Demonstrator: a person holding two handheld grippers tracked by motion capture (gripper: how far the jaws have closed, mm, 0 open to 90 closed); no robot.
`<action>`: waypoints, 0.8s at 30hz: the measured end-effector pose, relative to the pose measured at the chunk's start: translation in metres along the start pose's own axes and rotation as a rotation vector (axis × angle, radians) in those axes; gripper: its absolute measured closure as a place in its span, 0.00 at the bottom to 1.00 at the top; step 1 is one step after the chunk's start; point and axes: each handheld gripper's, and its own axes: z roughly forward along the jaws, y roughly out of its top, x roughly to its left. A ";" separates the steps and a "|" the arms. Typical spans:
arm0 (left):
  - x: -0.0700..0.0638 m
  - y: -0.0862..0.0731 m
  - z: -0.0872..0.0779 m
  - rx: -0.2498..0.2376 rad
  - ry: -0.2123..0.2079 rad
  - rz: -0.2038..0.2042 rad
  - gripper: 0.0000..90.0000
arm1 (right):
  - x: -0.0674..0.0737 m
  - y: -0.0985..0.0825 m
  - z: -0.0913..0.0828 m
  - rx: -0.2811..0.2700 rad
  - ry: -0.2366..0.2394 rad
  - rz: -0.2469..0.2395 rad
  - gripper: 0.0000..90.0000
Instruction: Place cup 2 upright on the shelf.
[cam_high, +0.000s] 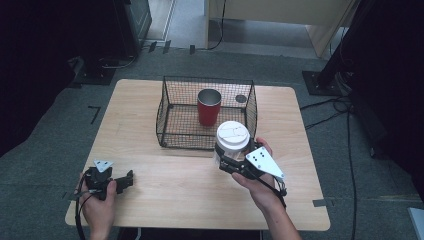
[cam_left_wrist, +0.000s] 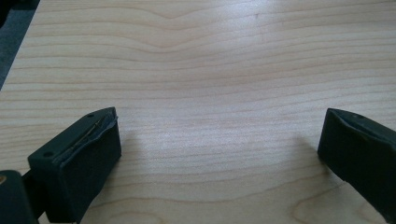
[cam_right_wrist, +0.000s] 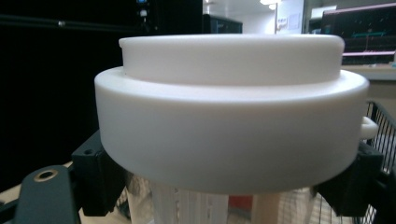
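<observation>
Cup (cam_high: 232, 139): clear ribbed plastic tumbler with a chunky white lid — held up off the table, just in front of the wire basket's near wall, right of centre.
Lid (cam_right_wrist: 231, 112): smooth matte white, round, two-stepped — a wide lower ring with a narrower raised disc on top. A small tab sticks out at its right edge in the right gripper view. From above, the top shows a few thin seam lines.
Cup body (cam_right_wrist: 187, 205): see-through with vertical ribs, peeking out under the lid in the right gripper view.
Right gripper (cam_high: 235, 162): clamped on the cup just below the lid, one black jaw on each side. The grey three-cornered plate with its dots sits on top, and the person's right hand is wrapped around the gripper from below.
Basket (cam_high: 170, 95): black wire mesh, rectangular, open top, sitting at the middle-back of the table.
Inside the basket: a red tumbler (cam_high: 208, 107) with a silvery metal rim, upright, no lid. A small dark round thing lies behind it to the right; I can't tell what it is.
Table (cam_high: 150, 175): light wood with visible grain, rounded corners.
Left gripper (cam_high: 131, 179): low at the near-left corner, well apart from the cup. Jaws spread wide with nothing but bare wood between them; the pads look like dark rubber blocks.
Floor: grey carpet with cables running along the right.
</observation>
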 end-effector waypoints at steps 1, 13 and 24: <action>0.000 0.000 0.000 0.000 0.000 0.001 0.00 | 0.000 0.002 0.001 -0.008 -0.004 -0.006 0.18; 0.000 0.000 0.000 0.001 0.000 0.000 0.00 | 0.004 0.031 0.018 -0.117 -0.047 -0.041 0.18; 0.000 0.000 0.000 0.002 -0.001 -0.002 0.00 | 0.001 0.049 0.036 -0.172 -0.099 -0.075 0.18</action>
